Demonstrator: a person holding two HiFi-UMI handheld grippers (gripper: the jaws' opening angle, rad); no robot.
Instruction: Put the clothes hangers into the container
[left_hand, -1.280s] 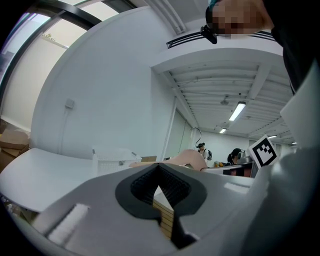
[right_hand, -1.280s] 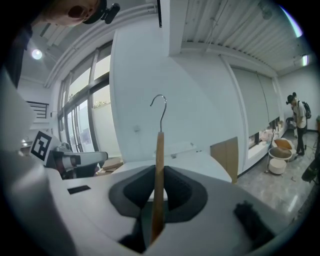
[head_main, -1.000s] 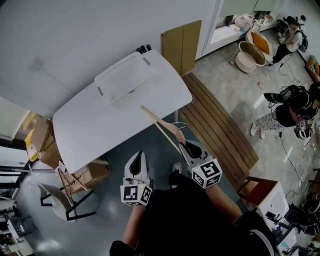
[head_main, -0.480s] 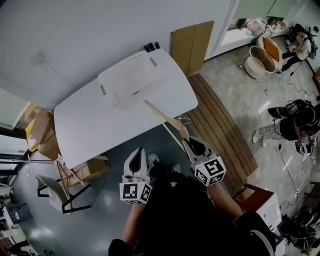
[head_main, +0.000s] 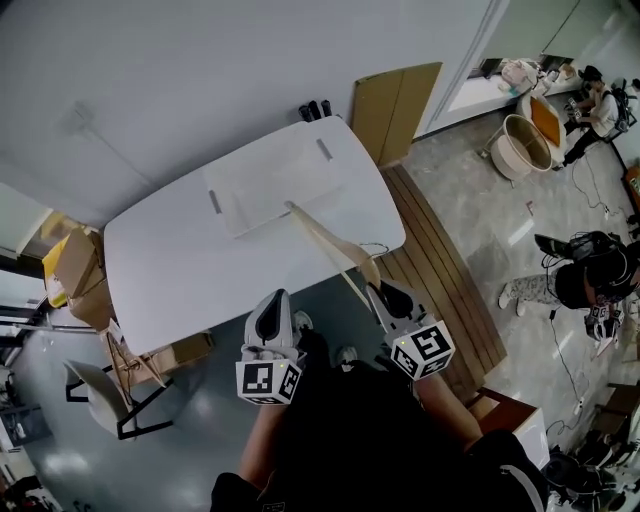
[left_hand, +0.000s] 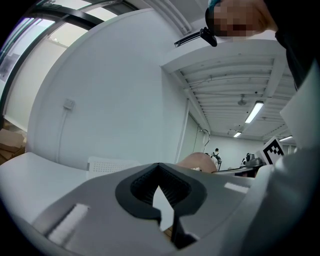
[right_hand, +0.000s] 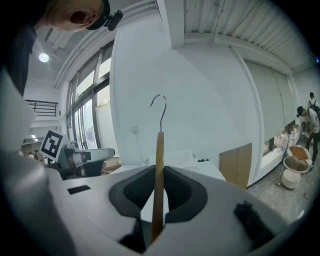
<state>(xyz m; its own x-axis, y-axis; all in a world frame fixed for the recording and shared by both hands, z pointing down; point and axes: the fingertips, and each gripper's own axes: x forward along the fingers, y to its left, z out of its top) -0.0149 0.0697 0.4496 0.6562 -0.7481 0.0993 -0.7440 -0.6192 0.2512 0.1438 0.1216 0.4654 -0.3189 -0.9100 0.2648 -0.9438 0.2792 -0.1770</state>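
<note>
My right gripper (head_main: 379, 293) (right_hand: 159, 192) is shut on a wooden clothes hanger (head_main: 325, 245) (right_hand: 159, 165). The hanger is held on edge with its metal hook (right_hand: 159, 102) uppermost. Its far end reaches the near rim of the white container (head_main: 270, 180) (left_hand: 112, 164), which lies on the white table (head_main: 170, 270). My left gripper (head_main: 271, 302) (left_hand: 161, 190) hovers just off the table's near edge, left of the hanger, shut with nothing in it. The left gripper view shows part of the hanger (left_hand: 197, 161) past its jaws.
A cardboard panel (head_main: 395, 100) leans against the wall behind the table. A slatted wooden platform (head_main: 445, 275) lies on the floor to the right. Cardboard boxes (head_main: 75, 275) and a chair (head_main: 100, 395) stand at the left. People (head_main: 575, 275) and a tub (head_main: 528, 145) are far right.
Both grippers have moved closer to the table, carrying the hanger along. Its far end now sits at the container's near rim. Neither gripper's jaws have changed.
</note>
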